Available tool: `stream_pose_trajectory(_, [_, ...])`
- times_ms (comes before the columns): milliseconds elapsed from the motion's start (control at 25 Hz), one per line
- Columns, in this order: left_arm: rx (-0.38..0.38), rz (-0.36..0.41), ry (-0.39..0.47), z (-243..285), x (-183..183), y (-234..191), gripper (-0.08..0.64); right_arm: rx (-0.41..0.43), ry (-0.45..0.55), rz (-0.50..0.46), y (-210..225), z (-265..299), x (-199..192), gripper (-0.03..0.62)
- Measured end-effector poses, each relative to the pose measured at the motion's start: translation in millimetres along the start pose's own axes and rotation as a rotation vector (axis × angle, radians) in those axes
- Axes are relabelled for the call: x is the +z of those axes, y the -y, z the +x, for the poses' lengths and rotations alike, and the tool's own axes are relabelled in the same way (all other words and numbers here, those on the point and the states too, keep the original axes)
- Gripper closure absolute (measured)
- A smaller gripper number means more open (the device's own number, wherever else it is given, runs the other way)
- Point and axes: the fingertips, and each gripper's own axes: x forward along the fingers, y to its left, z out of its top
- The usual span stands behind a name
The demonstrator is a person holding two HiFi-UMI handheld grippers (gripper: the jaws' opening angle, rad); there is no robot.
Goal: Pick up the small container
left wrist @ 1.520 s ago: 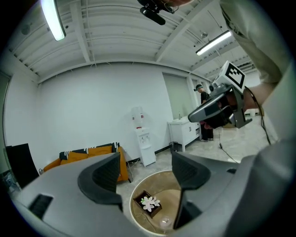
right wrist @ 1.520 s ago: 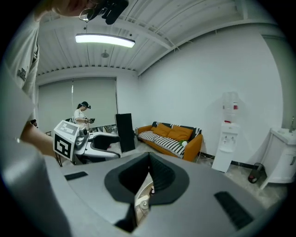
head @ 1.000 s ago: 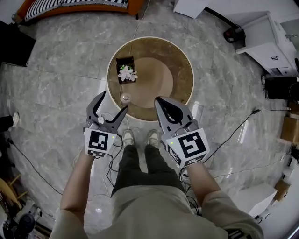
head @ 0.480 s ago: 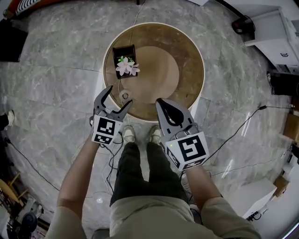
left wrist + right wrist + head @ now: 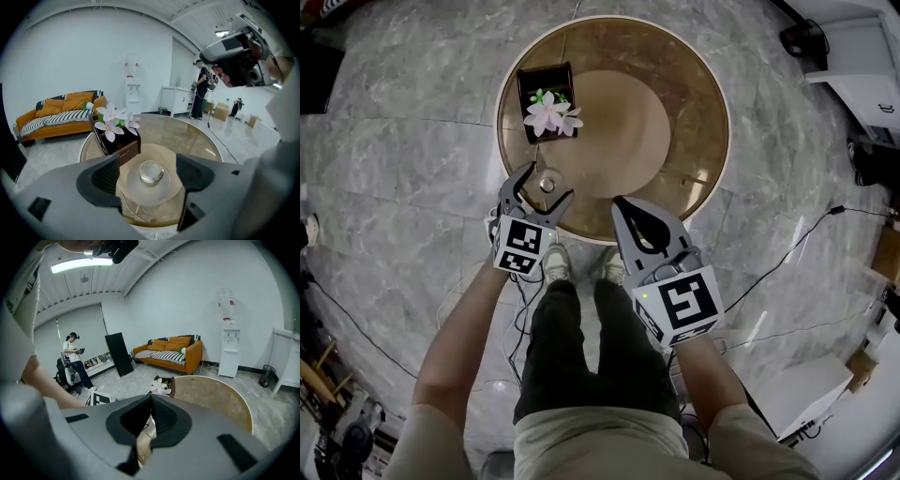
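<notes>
Pushed the left gripper (image 5: 547, 185) forward since a second ago, from short of the rim to out over the round brown tabletop (image 5: 694, 112). Brought the whole tabletop closer and larger in the head view too. Kept the fingers spread wide, one on each side of the small container (image 5: 547, 183), neither visibly touching it. Saw the same from the left gripper view: small container (image 5: 151, 172), pale and round with a clear glassy top, standing on the tabletop between the two dark pads with gaps on both sides. Found it near the tabletop's near rim, just in front of the dark flower box (image 5: 546, 89) with its pink-white blooms. Held the right gripper (image 5: 623, 204) at the near rim, well to the right of the container, fingers pressed together on nothing.
</notes>
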Motion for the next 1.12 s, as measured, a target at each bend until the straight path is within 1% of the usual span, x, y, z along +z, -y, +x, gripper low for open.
stream_pose_trajectory(200, [-0.005, 0.006, -0.009, 23.8, -20.5, 4.3, 0.204, 0.004, -0.026, 0.021, 2.9, 7.7, -27.2, 0.595])
stream_pose_trajectory(400, [-0.010, 0.027, -0.034, 45.9, -34.6, 3.3, 0.206, 0.000, -0.041, 0.028, 7.8, 6.5, -44.1, 0.595])
stream_pose_trajectory(520, [0.011, 0.065, -0.051, 53.9, -38.9, 2.7, 0.206, -0.006, -0.053, 0.033, 12.6, 3.0, -52.3, 0.595])
stream_pose_trajectory(640, [0.028, 0.068, -0.050, 56.6, -40.0, -0.5, 0.222, -0.010, -0.060, 0.038, 14.5, -0.1, -58.6, 0.595])
stream_pose_trajectory(800, [0.036, 0.094, -0.070, 56.9, -41.7, 0.3, 0.225, -0.019, -0.060, 0.046, 17.7, -7.4, -60.0, 0.595])
stream_pose_trajectory(880, [0.033, 0.095, -0.079, 53.2, -39.9, 2.9, 0.225, -0.023, -0.057, 0.049, 18.4, -12.9, -56.7, 0.595])
stream_pose_trajectory(960, [0.018, 0.076, -0.077, 45.9, -33.2, 7.3, 0.225, -0.026, -0.051, 0.046, 18.8, -19.3, -51.4, 0.595])
stream_pose_trajectory(1120, [-0.018, 0.031, -0.061, 18.8, -1.2, 17.5, 0.225, -0.031, -0.033, 0.048, 18.5, -37.1, -32.2, 0.595])
